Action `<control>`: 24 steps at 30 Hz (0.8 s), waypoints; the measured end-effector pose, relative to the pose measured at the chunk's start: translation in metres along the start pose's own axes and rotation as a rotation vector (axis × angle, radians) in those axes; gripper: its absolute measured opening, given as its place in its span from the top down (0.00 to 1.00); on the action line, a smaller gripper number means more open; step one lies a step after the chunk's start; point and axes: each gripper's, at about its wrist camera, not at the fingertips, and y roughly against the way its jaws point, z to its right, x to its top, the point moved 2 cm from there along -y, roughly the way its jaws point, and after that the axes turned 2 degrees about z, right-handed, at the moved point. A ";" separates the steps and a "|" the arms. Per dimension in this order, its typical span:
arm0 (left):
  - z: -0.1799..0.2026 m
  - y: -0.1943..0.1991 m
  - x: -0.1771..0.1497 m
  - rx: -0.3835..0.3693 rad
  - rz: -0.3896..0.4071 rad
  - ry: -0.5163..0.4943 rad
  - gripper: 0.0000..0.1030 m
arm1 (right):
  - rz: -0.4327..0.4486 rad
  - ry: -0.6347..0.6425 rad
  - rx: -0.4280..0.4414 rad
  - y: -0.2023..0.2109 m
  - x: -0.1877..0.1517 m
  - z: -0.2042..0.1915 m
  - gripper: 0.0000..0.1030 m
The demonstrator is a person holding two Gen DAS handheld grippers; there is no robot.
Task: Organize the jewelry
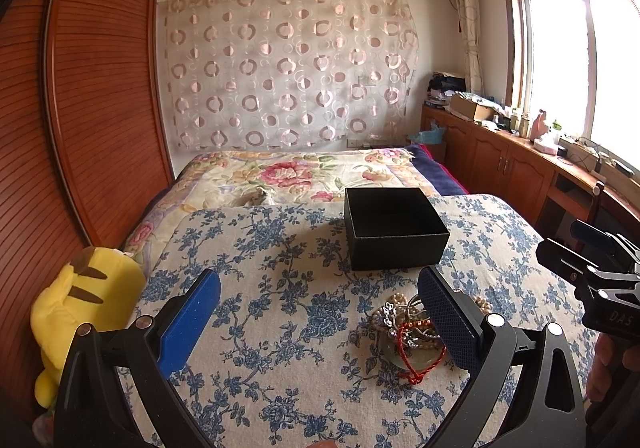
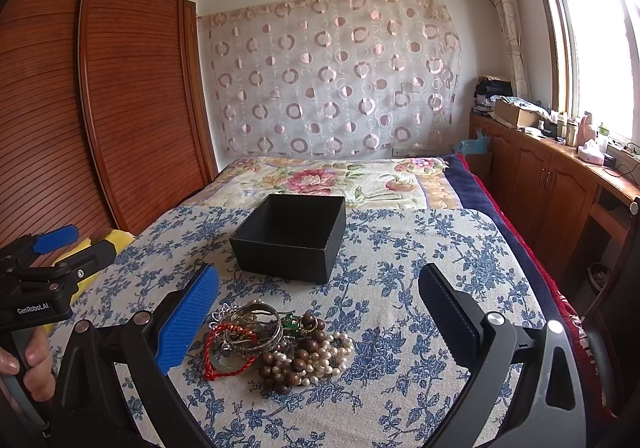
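Observation:
A pile of jewelry [image 2: 276, 344] lies on the blue-flowered cloth: a red cord bracelet [image 2: 224, 352], silver bangles, brown wooden beads and pearls. It also shows in the left wrist view [image 1: 408, 332], partly behind my left gripper's right finger. An open, empty black box [image 2: 292, 236] stands just beyond the pile; it also shows in the left wrist view [image 1: 394, 226]. My left gripper [image 1: 320, 320] is open and empty, with the pile at its right side. My right gripper [image 2: 320, 320] is open and empty, above the pile's near side.
The cloth covers a bed [image 2: 320, 176] with a floral quilt. A wooden wardrobe [image 2: 100, 88] stands at the left, wooden cabinets [image 2: 552, 184] with clutter at the right under a window. A yellow plush toy [image 1: 84, 304] sits at the bed's left edge.

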 end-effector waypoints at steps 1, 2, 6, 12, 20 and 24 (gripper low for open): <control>0.000 0.000 0.000 0.000 -0.001 0.000 0.07 | 0.000 0.000 0.001 0.000 0.000 0.000 0.02; 0.000 0.000 0.000 -0.001 0.000 0.001 0.07 | 0.000 0.001 0.000 0.000 0.000 0.000 0.02; 0.000 0.000 0.000 -0.002 0.001 0.000 0.07 | 0.000 0.001 0.000 0.000 0.001 0.000 0.02; -0.001 0.010 0.007 -0.006 0.008 -0.001 0.07 | 0.000 0.003 0.004 0.001 -0.002 -0.001 0.02; 0.000 0.012 0.011 -0.008 0.012 0.001 0.07 | 0.003 0.003 0.006 0.001 -0.002 -0.003 0.02; 0.000 0.012 0.011 -0.008 0.011 0.002 0.07 | 0.003 0.003 0.006 0.001 -0.003 -0.005 0.02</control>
